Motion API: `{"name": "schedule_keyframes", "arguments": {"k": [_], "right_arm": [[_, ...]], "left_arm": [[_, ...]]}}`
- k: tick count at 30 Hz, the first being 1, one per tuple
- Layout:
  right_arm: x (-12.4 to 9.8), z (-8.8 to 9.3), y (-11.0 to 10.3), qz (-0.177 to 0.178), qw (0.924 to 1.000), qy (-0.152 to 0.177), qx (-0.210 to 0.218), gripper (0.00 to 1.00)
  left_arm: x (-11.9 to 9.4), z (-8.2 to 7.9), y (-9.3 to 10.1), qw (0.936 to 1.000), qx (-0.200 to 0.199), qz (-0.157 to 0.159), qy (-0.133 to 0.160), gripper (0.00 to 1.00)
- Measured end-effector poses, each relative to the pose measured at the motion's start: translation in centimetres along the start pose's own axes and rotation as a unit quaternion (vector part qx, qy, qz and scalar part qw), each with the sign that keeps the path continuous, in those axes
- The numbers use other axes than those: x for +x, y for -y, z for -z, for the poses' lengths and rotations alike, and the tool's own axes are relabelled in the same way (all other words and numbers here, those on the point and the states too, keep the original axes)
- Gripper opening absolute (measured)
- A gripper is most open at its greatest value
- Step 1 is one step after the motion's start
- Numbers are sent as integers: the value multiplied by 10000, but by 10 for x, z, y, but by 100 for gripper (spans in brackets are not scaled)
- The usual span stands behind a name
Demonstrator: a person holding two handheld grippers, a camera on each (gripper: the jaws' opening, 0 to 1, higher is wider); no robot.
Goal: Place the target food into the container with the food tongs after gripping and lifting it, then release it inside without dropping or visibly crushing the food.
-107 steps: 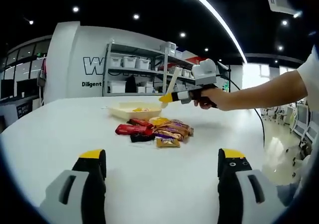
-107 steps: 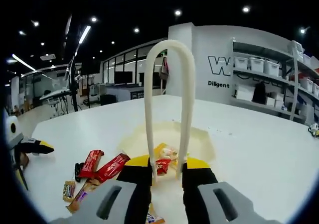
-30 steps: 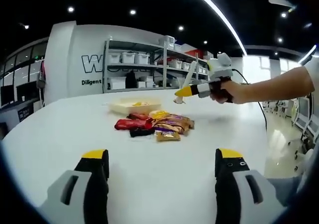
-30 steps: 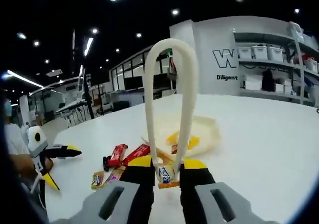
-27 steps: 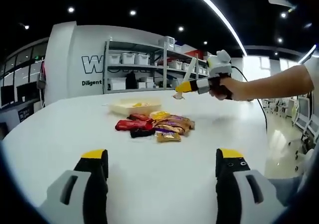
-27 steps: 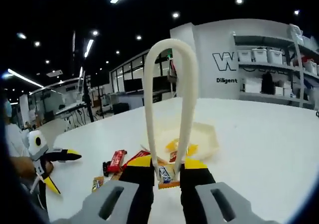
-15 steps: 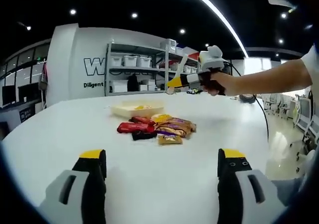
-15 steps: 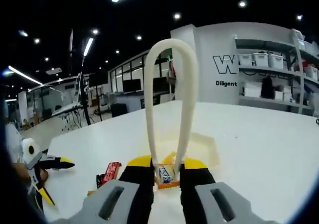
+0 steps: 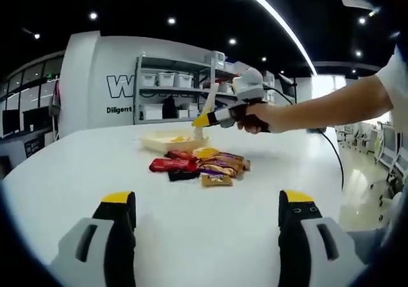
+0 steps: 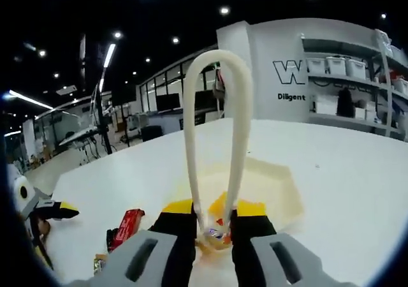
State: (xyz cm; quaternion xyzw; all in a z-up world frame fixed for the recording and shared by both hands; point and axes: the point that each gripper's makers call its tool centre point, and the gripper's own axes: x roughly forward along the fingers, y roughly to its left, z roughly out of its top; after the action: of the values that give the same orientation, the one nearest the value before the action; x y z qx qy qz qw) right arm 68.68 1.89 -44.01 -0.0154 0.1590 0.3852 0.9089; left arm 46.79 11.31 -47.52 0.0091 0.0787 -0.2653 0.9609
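Right gripper view: cream tongs pinched by the right gripper, a small wrapped snack at their tips.
Its print is too blurred to read (wall at 2 o'clock reads "Diligent"). Snack hangs over the pale container; left gripper fingers spread, empty, above the tabletop.

one tray, one pair of tongs, roughly six wrapped snacks piled together.
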Motion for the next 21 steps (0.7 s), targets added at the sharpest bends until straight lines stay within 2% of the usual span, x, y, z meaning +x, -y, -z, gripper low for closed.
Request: {"name": "schedule_keyframes", "arguments": {"k": [4,11,21], "right_arm": [[7,9,3,46,9998,-160,-51,12],[8,16,7,54,9998,-196,-1,13],[4,11,12,83,9999,-89,52,14]], "left_arm": [[1,1,0,10000,27,-10,-13,91],[1,0,-1,10000,29,-16,-4,91],[2,1,-1,10000,12,-25,-8,91]]}}
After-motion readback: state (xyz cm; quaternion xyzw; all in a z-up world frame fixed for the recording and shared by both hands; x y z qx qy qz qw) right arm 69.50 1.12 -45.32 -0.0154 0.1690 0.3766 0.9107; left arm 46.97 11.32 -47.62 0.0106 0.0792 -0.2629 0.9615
